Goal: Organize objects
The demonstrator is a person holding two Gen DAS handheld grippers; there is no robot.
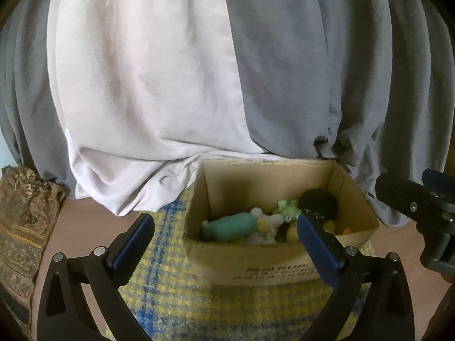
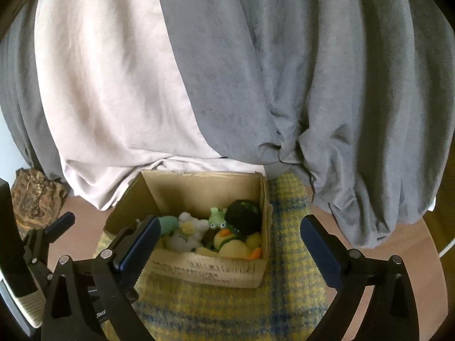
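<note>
On the yellow-and-blue checked woven mat (image 2: 287, 227) that covers part of the reddish-brown floor stands an open brown cardboard box (image 2: 216, 267) with printed lettering on its near wall, pushed back against the hanging white and grey bedding (image 1: 142, 85), probably so that it cannot slide when things are dropped in. The task's things, a heap of small plush toys, lie inside it: I count at least five, namely one teal cylindrical plush (image 1: 230, 226), one white fluffy flower-shaped plush with a yellow centre (image 2: 189, 228), one small green frog plush (image 2: 217, 217), one round black fuzzy plush (image 2: 244, 217) and one yellow duck plush with an orange beak (image 2: 236, 243); others may lie hidden underneath. Nothing loose shows on the mat, so the collecting looks largely done. The left gripper (image 1: 224, 236) hangs just before the box with its two blue-padded fingers spread wide and nothing between them, and the right gripper (image 2: 227, 240) does the same, its fingers straddling the view of the box without touching it. There are two grippers, one box, one mat, and one folded brown patterned cloth (image 1: 22, 221) lying apart at the left.
</note>
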